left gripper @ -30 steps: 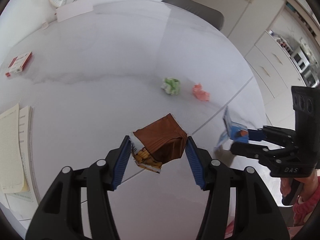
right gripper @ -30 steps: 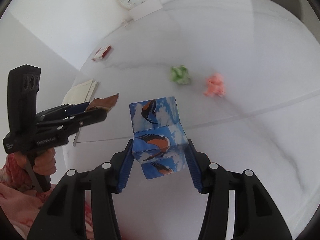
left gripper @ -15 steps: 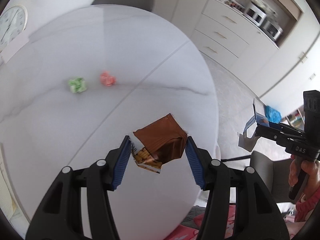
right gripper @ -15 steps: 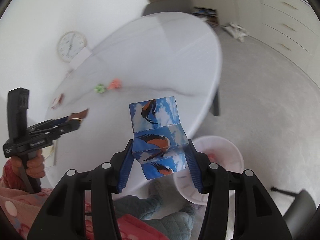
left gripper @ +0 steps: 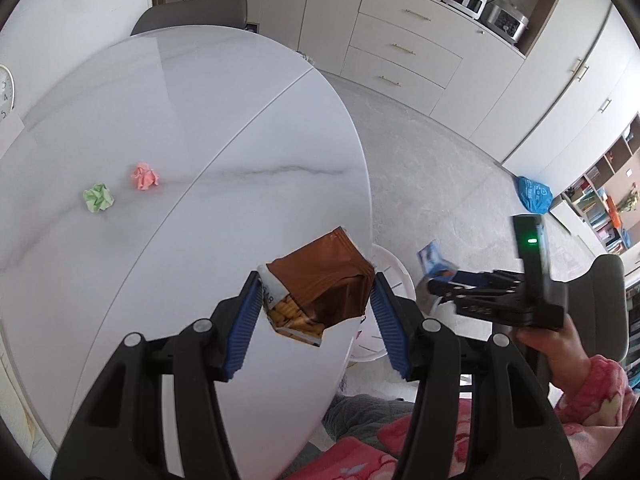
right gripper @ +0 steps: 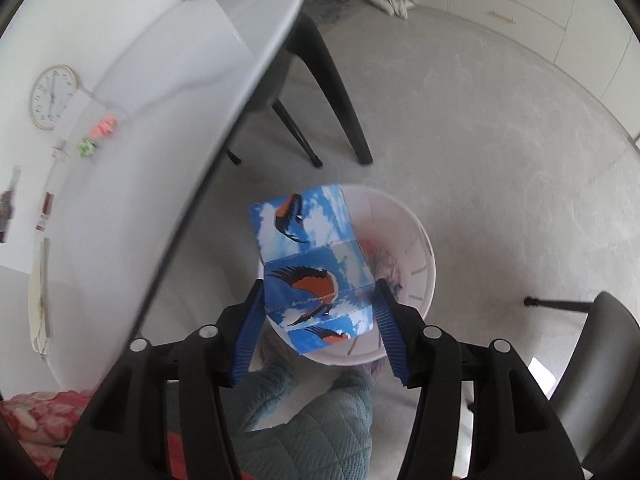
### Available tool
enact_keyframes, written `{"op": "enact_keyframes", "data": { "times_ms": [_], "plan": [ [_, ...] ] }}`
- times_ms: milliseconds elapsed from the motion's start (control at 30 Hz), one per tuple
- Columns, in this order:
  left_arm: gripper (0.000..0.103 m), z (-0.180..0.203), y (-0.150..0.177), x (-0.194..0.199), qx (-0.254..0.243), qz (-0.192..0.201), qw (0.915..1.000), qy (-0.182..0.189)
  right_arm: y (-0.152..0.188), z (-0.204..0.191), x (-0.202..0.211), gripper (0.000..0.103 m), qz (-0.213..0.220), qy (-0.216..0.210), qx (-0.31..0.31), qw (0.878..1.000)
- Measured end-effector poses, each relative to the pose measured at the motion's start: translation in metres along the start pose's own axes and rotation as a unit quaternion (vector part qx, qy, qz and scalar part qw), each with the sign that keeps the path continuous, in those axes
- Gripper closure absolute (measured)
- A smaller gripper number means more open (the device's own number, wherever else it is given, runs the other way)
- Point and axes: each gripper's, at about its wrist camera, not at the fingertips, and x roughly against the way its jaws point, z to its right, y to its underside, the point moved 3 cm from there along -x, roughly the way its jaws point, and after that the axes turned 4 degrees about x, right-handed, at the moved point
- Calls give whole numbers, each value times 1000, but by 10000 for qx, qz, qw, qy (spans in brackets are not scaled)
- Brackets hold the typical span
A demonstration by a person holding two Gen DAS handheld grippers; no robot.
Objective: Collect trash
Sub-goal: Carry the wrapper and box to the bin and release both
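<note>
My left gripper (left gripper: 316, 282) is shut on a torn brown snack wrapper (left gripper: 320, 276) and hovers over the edge of the white table (left gripper: 200, 100). My right gripper (right gripper: 320, 292) points down over a white bin (right gripper: 424, 280) on the floor. A blue carton with a bird print (right gripper: 308, 264) is between its opening jaws, slightly tilted, and the pads no longer seem to press on it. The left wrist view shows the right gripper (left gripper: 430, 286) and the carton (left gripper: 432, 258) beside the bin (left gripper: 390, 268). A green paper ball (left gripper: 98, 197) and a pink paper ball (left gripper: 145, 176) lie on the table.
Dark table legs (right gripper: 340, 100) stand behind the bin. A grey chair (right gripper: 592, 360) stands right of the bin and another chair (left gripper: 192, 8) at the table's far side. The person's grey quilted legs (right gripper: 312, 408) are just in front of the bin. Cabinets (left gripper: 400, 52) line the far wall.
Both grippers have swung from over the table towards its edge. The right one has sunk to above the bin, and the carton has tilted a little between its jaws. The wrapper stays gripped.
</note>
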Motion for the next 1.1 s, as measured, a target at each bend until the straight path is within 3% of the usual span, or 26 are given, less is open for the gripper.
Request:
{"op": "enact_keyframes", "data": {
  "times_ms": [100,200,300,400,767,933,1100],
  "plan": [
    [49,11,3,-3,-81,-30,9999,-59,6,9,-15,24,-256,193,-130,9994],
    [49,21,4,-7,-141,-68,9999,-70,11,20,-10,15,-251,87,-363,9990],
    [49,35,2,-11,-257,-100,9996,-40,15,37,4,8,-221,400,-443,9980],
    [49,54,-2,-18,-485,-136,9987,47,18,57,18,8,-203,729,-520,9958],
    [48,129,-8,-79,-1370,-644,9873,480,32,106,75,7,292,1069,-985,9890],
    [32,141,-6,-106,-1387,-962,9841,557,37,119,90,7,482,1111,-1153,9859],
    [18,141,1,-115,-1373,-1137,9828,483,41,125,88,7,405,1084,-1213,9858]
  ]
}}
